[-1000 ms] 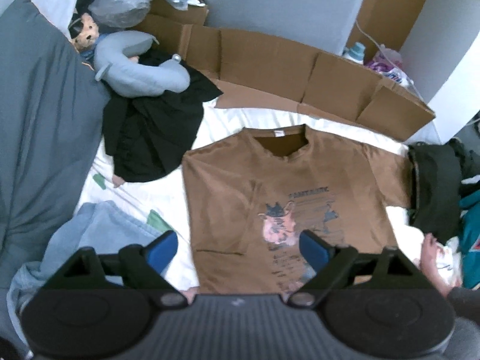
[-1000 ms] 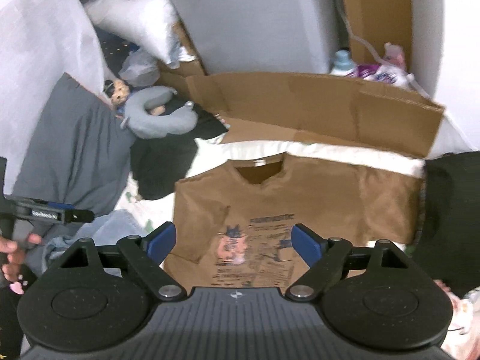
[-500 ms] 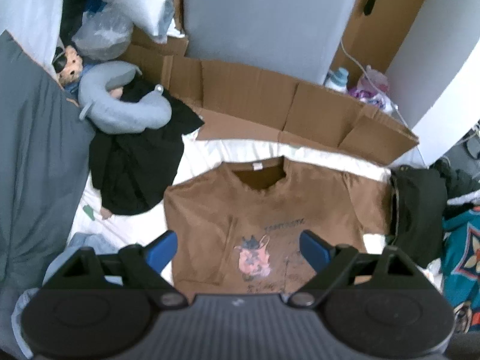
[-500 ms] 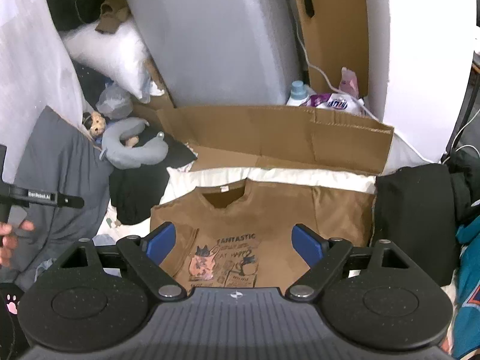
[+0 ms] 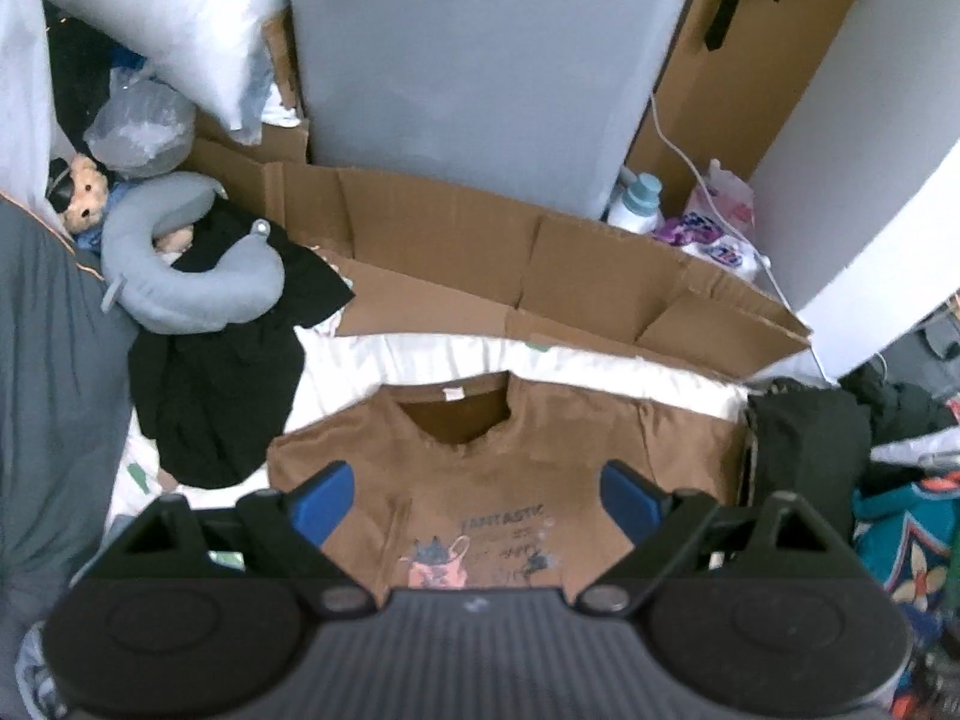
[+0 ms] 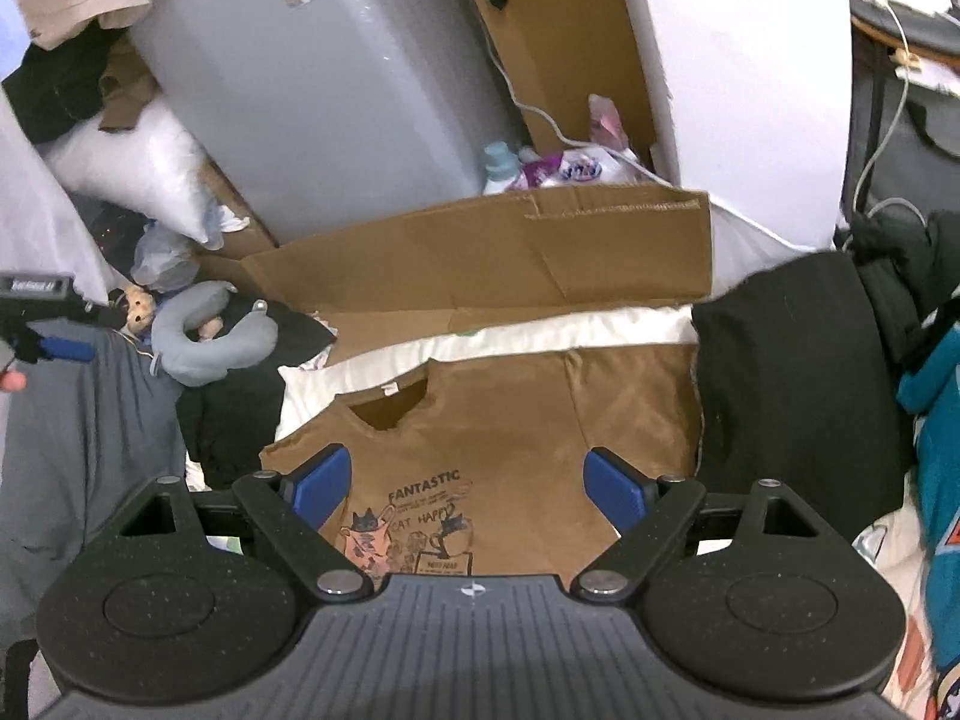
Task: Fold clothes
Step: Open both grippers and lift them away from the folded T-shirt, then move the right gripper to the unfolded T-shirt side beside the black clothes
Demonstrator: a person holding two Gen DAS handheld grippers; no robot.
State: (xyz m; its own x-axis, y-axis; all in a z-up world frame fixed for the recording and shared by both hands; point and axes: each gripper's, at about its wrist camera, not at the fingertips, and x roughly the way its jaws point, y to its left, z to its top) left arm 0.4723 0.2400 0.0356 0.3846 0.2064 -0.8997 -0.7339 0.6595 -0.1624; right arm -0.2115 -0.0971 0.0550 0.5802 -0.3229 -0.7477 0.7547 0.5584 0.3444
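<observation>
The brown short-sleeved T-shirt with a cat print and the word "FANTASTIC" (image 5: pixel 516 480) lies flat, front side up, on a white bed sheet (image 5: pixel 420 360). Its neck opening points away from both cameras, toward a flattened brown cardboard sheet (image 5: pixel 540 264), so its long axis runs from the viewer to the cardboard; one sleeve is spread out to the right, while the left side has a straight edge. The left gripper (image 5: pixel 477 492) is above the lower part of the shirt, not touching it, and its blue-padded fingers stand wide apart with nothing between them. The right gripper (image 6: pixel 468 480) is also above the shirt, near the print, its jaws widely spread and empty. On the left of the shirt a black garment (image 5: pixel 222 372) lies with a grey U-shaped neck pillow (image 5: pixel 186 276) on it. On the right there is a dark folded pile of clothes (image 6: pixel 792 372). Behind the cardboard stands a tall grey panel (image 5: pixel 480 60), with a detergent bottle (image 5: pixel 639 204) beside it.
</observation>
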